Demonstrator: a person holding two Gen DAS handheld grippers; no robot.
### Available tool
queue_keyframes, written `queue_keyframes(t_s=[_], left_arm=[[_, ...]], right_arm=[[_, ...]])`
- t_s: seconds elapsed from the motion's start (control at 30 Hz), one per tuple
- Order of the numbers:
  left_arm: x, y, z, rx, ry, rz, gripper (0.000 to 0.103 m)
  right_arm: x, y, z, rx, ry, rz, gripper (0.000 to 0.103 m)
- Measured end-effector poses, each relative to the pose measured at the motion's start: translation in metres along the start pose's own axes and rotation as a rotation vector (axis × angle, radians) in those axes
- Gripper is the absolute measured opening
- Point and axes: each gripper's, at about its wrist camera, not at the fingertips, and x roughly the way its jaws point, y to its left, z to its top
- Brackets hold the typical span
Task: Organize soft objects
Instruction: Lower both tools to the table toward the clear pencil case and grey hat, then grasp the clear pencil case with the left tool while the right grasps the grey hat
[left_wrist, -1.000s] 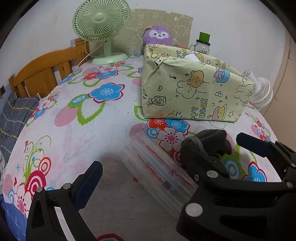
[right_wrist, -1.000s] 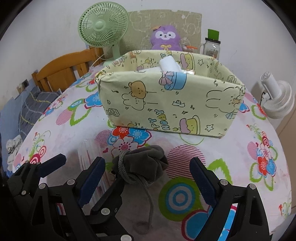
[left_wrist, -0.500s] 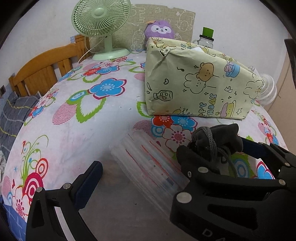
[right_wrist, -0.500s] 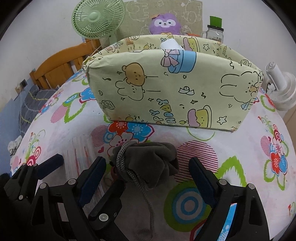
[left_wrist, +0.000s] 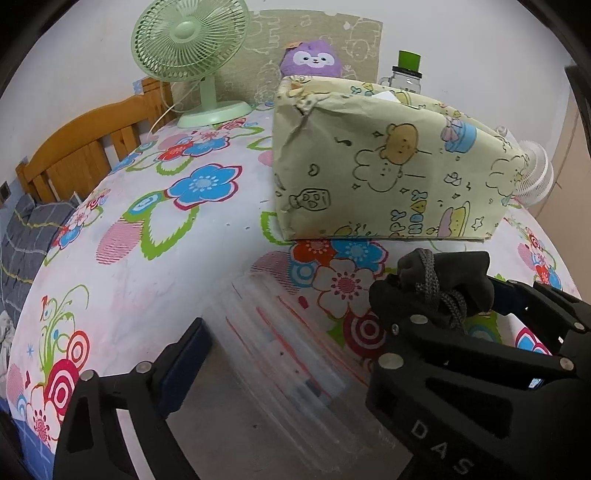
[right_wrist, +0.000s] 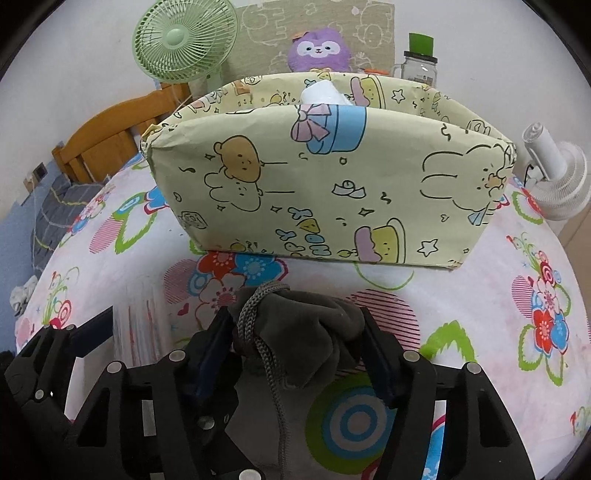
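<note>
The grey drawstring pouch (right_wrist: 295, 332) on the floral tablecloth (right_wrist: 480, 295) is being closed on by the right gripper (right_wrist: 299, 354), pads pressing. The left gripper (left_wrist: 295, 332) is spread, narrowing on nothing. The loose cord (right_wrist: 277, 406) could snag before the paper-wrapped box (right_wrist: 332, 184).

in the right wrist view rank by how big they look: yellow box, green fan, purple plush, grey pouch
1. yellow box
2. grey pouch, though nearness to the camera enlarges it
3. green fan
4. purple plush, partly hidden behind the box
</note>
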Motion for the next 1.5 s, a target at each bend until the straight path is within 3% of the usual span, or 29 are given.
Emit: queue_keyframes(t_s=[0.23,0.43,0.53,0.57,1.0,1.5], left_arm=[[-0.004,-0.006,0.0,0.005,0.001,-0.025,0.083],[-0.007,-0.014,0.001,0.018,0.002,-0.07,0.068],[-0.009,-0.017,0.0,0.016,0.004,-0.099,0.051],[-0.01,-0.018,0.0,0.018,0.001,-0.081,0.038],[-0.016,-0.03,-0.001,0.047,-0.008,-0.064,0.026],[-0.042,-0.045,0.004,0.076,-0.062,-0.083,0.024]], right_arm=[[-0.003,-0.005,0.0,0.018,-0.004,0.016,0.067],[-0.005,-0.011,-0.001,0.04,-0.005,0.036,0.067],[-0.008,-0.014,-0.001,0.053,-0.007,0.062,0.067],[-0.009,-0.014,-0.001,0.054,-0.01,0.048,0.067],[-0.02,-0.025,-0.008,0.064,-0.028,0.015,0.066],[-0.053,-0.035,-0.009,0.096,-0.093,0.0,0.066]])
